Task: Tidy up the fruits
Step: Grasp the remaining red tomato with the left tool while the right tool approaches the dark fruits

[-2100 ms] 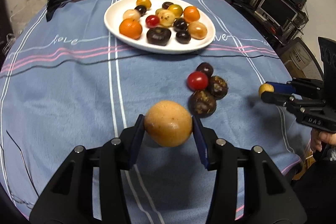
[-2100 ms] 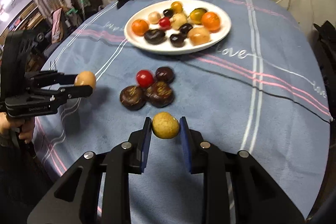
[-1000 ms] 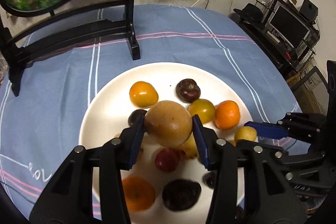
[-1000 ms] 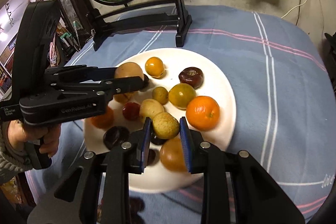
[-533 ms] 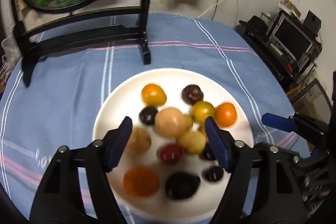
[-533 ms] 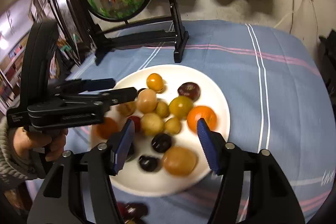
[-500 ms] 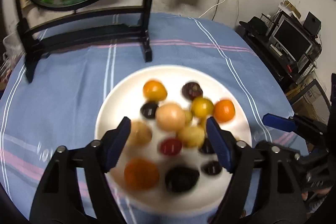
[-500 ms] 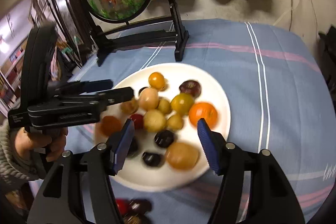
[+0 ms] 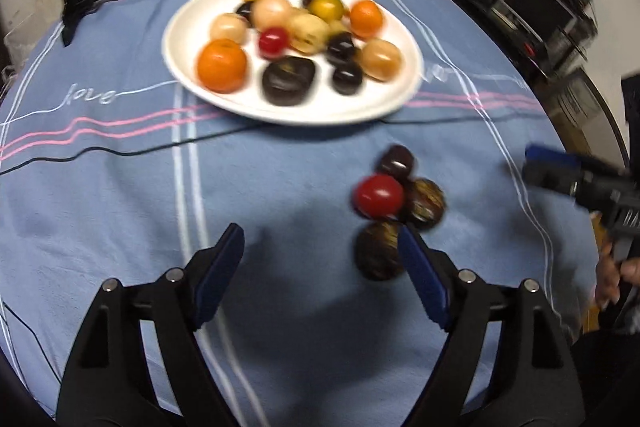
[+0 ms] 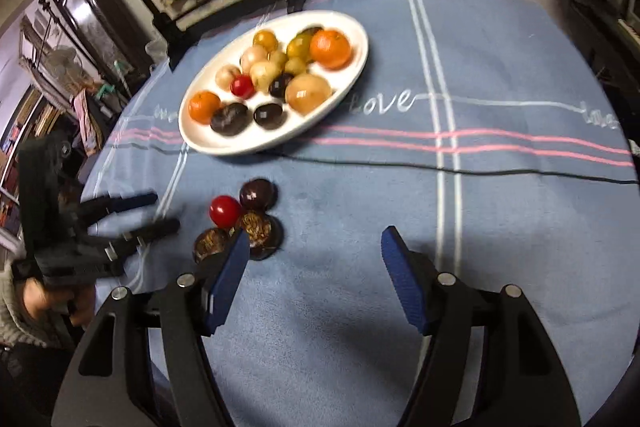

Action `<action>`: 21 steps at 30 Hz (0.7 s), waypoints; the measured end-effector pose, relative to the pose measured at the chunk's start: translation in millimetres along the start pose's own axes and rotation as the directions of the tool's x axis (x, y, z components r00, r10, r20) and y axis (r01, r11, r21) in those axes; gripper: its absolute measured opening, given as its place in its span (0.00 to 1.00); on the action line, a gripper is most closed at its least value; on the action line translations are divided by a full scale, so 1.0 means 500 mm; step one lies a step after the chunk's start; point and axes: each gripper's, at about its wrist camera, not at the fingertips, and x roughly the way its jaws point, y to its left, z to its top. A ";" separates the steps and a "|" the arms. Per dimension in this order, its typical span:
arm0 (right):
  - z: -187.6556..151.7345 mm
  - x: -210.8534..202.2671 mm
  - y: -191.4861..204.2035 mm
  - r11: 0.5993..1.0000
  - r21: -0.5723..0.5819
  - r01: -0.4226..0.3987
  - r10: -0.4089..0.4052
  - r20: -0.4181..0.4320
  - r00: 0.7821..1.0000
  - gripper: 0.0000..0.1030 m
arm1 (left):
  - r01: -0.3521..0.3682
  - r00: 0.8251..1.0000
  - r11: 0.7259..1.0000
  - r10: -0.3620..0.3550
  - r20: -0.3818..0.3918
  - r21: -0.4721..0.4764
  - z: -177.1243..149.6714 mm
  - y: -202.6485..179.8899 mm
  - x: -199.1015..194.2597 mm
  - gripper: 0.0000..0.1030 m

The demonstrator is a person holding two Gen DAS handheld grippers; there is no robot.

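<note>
both fruits had just been dropped on the plate. the left gripper was still opening, the right gripper open, both empty. four fruits still waited on the cloth.

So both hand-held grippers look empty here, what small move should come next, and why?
Probably lower the left hand-held gripper, its jaws opening and empty, onto the nearest dark fruit. Four fruits, including a red tomato, lie on the cloth, off the white plate.
</note>
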 end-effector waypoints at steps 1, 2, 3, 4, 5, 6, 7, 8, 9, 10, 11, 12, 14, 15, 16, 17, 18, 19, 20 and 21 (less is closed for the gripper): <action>0.001 -0.007 0.001 1.000 -0.002 0.001 -0.001 0.009 1.000 0.69 | 0.005 1.000 1.000 -0.005 -0.001 0.022 -0.001 -0.010 0.000 0.79; -0.001 -0.015 0.005 1.000 -0.011 0.007 -0.007 0.016 1.000 0.70 | 0.001 1.000 0.999 -0.001 0.002 0.042 -0.001 -0.020 0.000 0.80; -0.005 -0.019 0.008 1.000 -0.017 0.012 -0.012 0.018 1.000 0.70 | -0.005 1.000 0.998 0.005 0.004 0.056 0.002 -0.027 0.000 0.81; -0.010 -0.022 0.011 1.000 -0.022 0.018 -0.017 0.014 1.000 0.70 | -0.010 1.000 0.998 0.010 0.006 0.065 0.003 -0.033 0.002 0.81; -0.010 -0.023 0.011 1.000 -0.024 0.020 -0.019 0.010 1.000 0.70 | -0.012 1.000 0.998 0.012 0.005 0.068 0.006 -0.035 0.006 0.81; -0.014 -0.027 0.011 0.999 -0.026 0.023 -0.023 0.009 1.000 0.70 | -0.014 1.000 0.998 0.014 0.005 0.068 0.009 -0.036 0.010 0.81; -0.017 -0.031 0.011 0.999 -0.028 0.028 -0.028 0.009 1.000 0.70 | -0.022 1.000 0.998 0.022 0.004 0.066 0.013 -0.035 0.017 0.81; -0.021 -0.038 0.009 0.999 -0.027 0.035 -0.035 0.013 0.999 0.70 | -0.033 0.999 0.997 0.033 0.004 0.063 0.017 -0.032 0.022 0.81; -0.025 -0.044 0.005 0.999 -0.024 0.043 -0.042 0.016 0.999 0.70 | -0.040 0.999 0.998 0.039 0.004 0.058 0.020 -0.029 0.026 0.81; -0.030 -0.051 -0.002 0.999 -0.017 0.052 -0.051 0.018 0.999 0.70 | -0.043 0.999 0.998 0.043 0.002 0.048 0.022 -0.025 0.031 0.81; -0.033 -0.054 -0.008 0.998 -0.010 0.060 -0.059 0.018 0.998 0.70 | -0.045 0.999 0.998 0.045 0.000 0.041 0.026 -0.021 0.035 0.81; -0.037 -0.059 -0.014 0.998 0.000 0.069 -0.069 0.018 0.997 0.70 | -0.048 0.999 0.998 0.048 -0.001 0.038 0.030 -0.019 0.041 0.81; -0.046 -0.067 -0.029 0.996 0.025 0.087 -0.087 0.019 0.996 0.70 | -0.052 0.999 0.998 0.052 -0.002 0.042 0.037 -0.017 0.051 0.81; -0.048 -0.071 -0.036 0.995 0.038 0.092 -0.093 0.022 0.995 0.70 | -0.055 0.998 0.998 0.055 -0.008 0.044 0.041 -0.018 0.057 0.81; -0.050 -0.077 -0.043 0.994 0.053 0.095 -0.096 0.027 0.995 0.70 | -0.053 0.999 0.998 0.053 -0.012 0.043 0.043 -0.016 0.062 0.83; -0.051 -0.080 -0.047 0.993 0.062 0.096 -0.098 0.031 0.995 0.70 | -0.051 0.999 0.998 0.052 -0.011 0.040 0.045 -0.015 0.064 0.83; -0.051 -0.082 -0.047 0.993 0.065 0.096 -0.099 0.033 0.995 0.70 | -0.054 0.998 0.998 0.054 -0.009 0.037 0.048 -0.014 0.065 0.83; -0.051 -0.082 -0.047 0.993 0.066 0.094 -0.096 0.034 0.995 0.70 | -0.059 0.998 0.998 0.059 -0.005 0.032 0.048 -0.010 0.063 0.83; -0.049 -0.081 -0.043 0.994 0.060 0.090 -0.092 0.034 0.995 0.70 | -0.068 0.998 0.997 0.068 0.002 0.026 0.048 -0.005 0.058 0.83; -0.047 -0.080 -0.038 0.995 0.049 0.087 -0.089 0.033 0.995 0.70 | -0.074 0.997 0.997 0.074 0.006 0.021 0.047 0.000 0.054 0.84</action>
